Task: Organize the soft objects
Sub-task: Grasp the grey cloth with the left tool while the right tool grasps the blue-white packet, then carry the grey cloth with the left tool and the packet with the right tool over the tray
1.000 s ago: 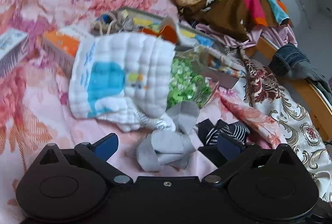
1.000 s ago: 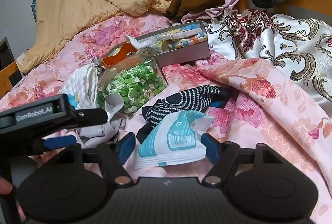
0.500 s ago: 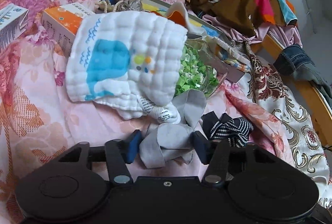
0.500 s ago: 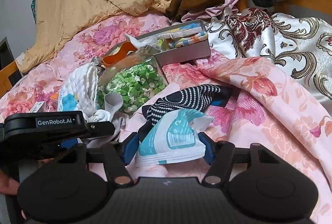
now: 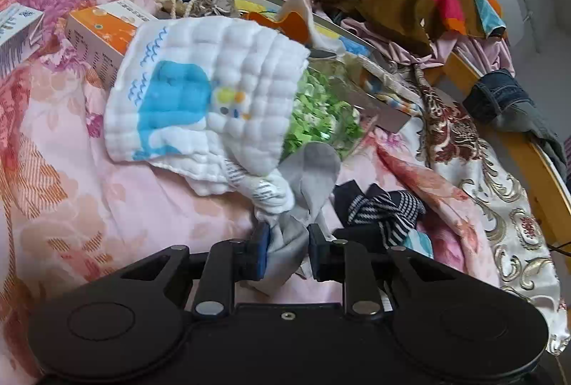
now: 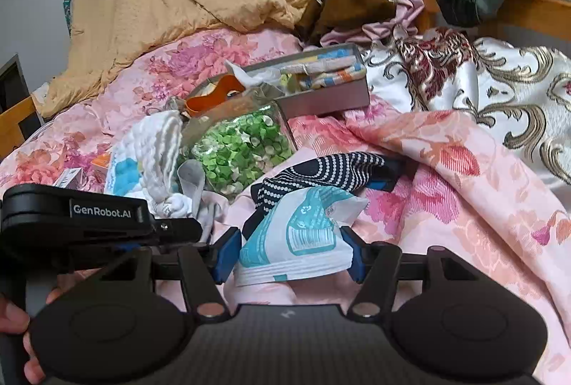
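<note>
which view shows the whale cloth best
The left wrist view: the whale cloth lies spread toward the camera, the blue whale print fully readable. In the right wrist view it shows edge-on and bunched beside the jar of green paper stars, only a patch of blue visible.

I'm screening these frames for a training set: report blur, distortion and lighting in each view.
Left wrist view: fisheye bending at the edges, soft daylight without hard shadows, slight motion blur on the green paper stars and grey sock. Right wrist view: same fisheye curve, sharper, the teal-and-white packet has crisp print; the glossy white-and-gold fabric shows mild sheen, corners darken.
</note>
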Available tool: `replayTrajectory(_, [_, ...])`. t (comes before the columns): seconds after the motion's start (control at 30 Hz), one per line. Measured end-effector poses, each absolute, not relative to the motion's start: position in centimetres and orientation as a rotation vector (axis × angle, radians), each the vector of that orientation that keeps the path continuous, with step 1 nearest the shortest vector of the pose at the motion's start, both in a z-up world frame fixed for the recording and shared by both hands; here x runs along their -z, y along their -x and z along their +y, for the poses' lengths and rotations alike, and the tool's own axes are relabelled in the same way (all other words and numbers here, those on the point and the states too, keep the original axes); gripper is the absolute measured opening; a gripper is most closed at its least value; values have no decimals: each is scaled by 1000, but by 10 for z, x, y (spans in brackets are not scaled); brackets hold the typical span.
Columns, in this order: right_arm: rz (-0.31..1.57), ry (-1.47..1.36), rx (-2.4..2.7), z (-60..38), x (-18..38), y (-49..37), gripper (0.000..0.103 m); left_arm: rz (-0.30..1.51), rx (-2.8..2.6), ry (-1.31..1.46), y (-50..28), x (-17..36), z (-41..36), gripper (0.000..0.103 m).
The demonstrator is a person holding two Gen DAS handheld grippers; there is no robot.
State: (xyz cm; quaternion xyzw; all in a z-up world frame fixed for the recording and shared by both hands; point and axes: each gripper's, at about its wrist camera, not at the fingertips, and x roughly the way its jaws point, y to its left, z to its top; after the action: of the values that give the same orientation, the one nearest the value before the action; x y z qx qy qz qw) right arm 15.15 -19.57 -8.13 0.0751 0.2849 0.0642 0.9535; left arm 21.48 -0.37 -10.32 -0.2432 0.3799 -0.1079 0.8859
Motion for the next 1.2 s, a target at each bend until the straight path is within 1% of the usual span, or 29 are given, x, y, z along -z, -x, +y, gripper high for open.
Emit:
replayTrajectory(0.27, [527, -126, -146, -193, 76, -142, 63, 818, 233, 600, -204, 98, -2, 22])
replayTrajectory(0.4, [532, -129, -169, -192, 74, -138, 64, 809, 270, 590, -197, 92, -7, 22])
replayTrajectory(0.67, [535, -102, -184, -189, 66, -125, 64, 741, 297, 581, -186, 71, -7, 22])
replayTrajectory(1.2, [416, 53, -216, -168, 37, -105, 64, 618, 292, 483, -173, 44, -6, 22])
